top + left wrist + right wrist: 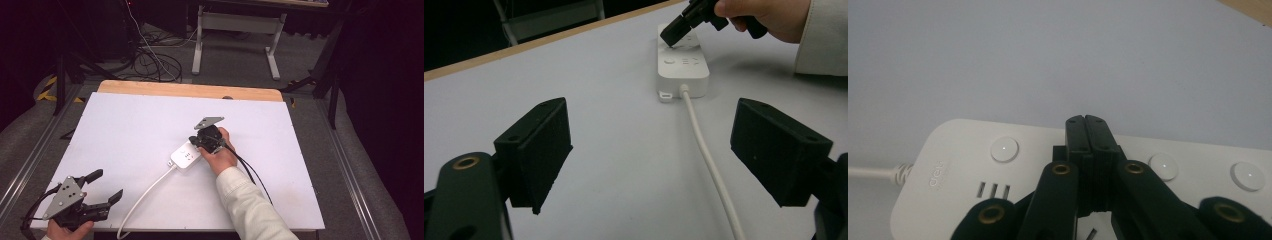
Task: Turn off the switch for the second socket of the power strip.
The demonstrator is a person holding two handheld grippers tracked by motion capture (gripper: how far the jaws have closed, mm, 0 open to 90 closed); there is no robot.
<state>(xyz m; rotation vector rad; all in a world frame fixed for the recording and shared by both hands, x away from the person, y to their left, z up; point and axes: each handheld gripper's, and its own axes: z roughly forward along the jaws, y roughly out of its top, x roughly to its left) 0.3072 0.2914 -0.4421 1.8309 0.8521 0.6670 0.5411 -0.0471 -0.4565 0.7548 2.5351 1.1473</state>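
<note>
Two tongs: right tongs [1086, 120] closed, pressing onto power strip [185, 155]; may miss button [1004, 149], skid. Left tongs [651, 150] open, idle.

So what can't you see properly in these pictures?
- Power strip: in the right gripper view its near part is hidden by the shut right gripper, and its right end is cut off by the edge.
- Whether the jaws press a button: the tips cover the spot.
- Cord: in the high view it runs off the table edge, so the plug is out of sight.
- The strip's logo: too small to read.
</note>
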